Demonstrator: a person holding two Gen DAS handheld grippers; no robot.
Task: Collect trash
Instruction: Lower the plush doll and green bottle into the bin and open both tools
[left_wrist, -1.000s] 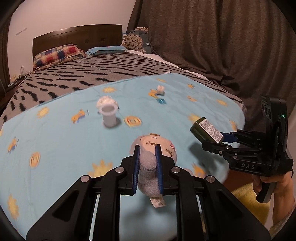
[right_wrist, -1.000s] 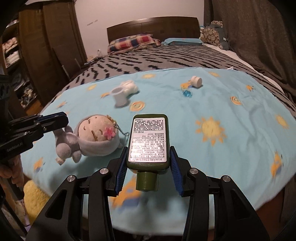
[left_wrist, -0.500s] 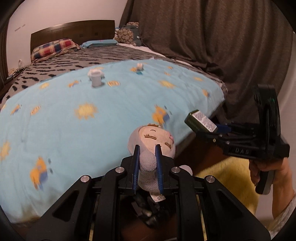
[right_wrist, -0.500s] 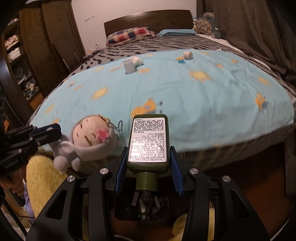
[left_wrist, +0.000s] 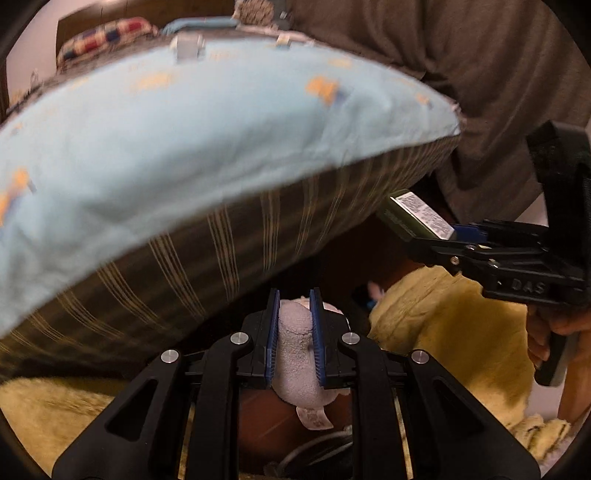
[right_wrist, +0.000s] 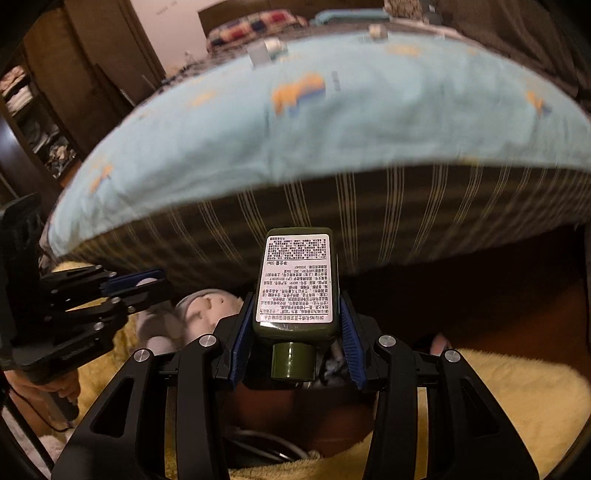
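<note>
My left gripper (left_wrist: 294, 297) is shut on a grey plush doll (left_wrist: 295, 343), which hangs below the foot edge of the bed. From the right wrist view the doll (right_wrist: 207, 310) shows its pale face beside the left gripper (right_wrist: 147, 284). My right gripper (right_wrist: 295, 301) is shut on a dark green bottle (right_wrist: 295, 280) with a white printed label, cap toward the camera. In the left wrist view the bottle (left_wrist: 417, 218) juts from the right gripper (left_wrist: 461, 234), held by a hand at the right. A white cup (left_wrist: 186, 46) and a small white item (left_wrist: 284, 38) stand far back on the bed.
The bed's light-blue sheet (left_wrist: 184, 129) looms above both grippers, with the striped mattress side (right_wrist: 406, 206) just ahead. A yellow fluffy rug (left_wrist: 443, 332) covers the floor. A dark brown surface with cables (right_wrist: 295, 410) lies under the fingers. Brown curtain (left_wrist: 443, 74) at right, shelves (right_wrist: 37, 110) at left.
Both grippers have sunk from above the bed to below its foot edge, drawing back from it. The doll and the bottle stay gripped.
</note>
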